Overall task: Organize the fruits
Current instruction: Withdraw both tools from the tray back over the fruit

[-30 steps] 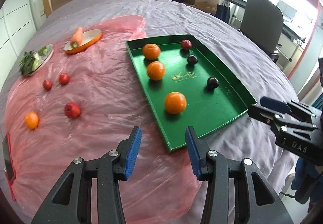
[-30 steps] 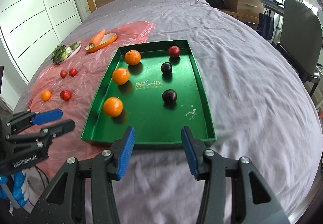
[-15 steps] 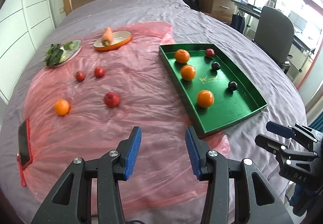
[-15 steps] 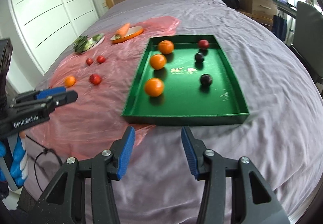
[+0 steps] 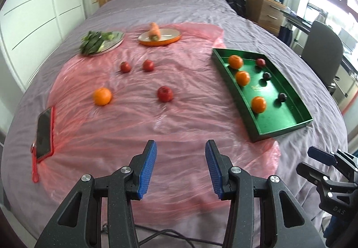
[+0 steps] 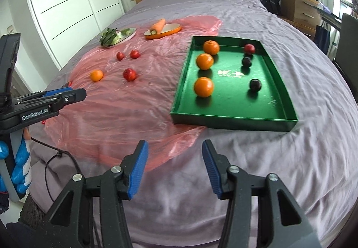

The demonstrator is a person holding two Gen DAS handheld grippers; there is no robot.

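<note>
Both grippers hover over the foot of a purple-covered bed (image 6: pixel 257 11), empty. The left gripper (image 5: pixel 180 166) has its jaws apart over a pink plastic sheet (image 5: pixel 179 118); the right gripper (image 6: pixel 174 168) has just been opening its jaws, nothing between them. Farther on, an orange (image 5: pixel 102 96) and three red fruits, the nearest (image 5: pixel 165 94), lie loose on the sheet. To the right, a green tray (image 6: pixel 232 118) holds three oranges and three dark fruits. Beyond sit a carrot dish (image 5: pixel 159 36) and a plate of greens (image 5: pixel 101 42).
</note>
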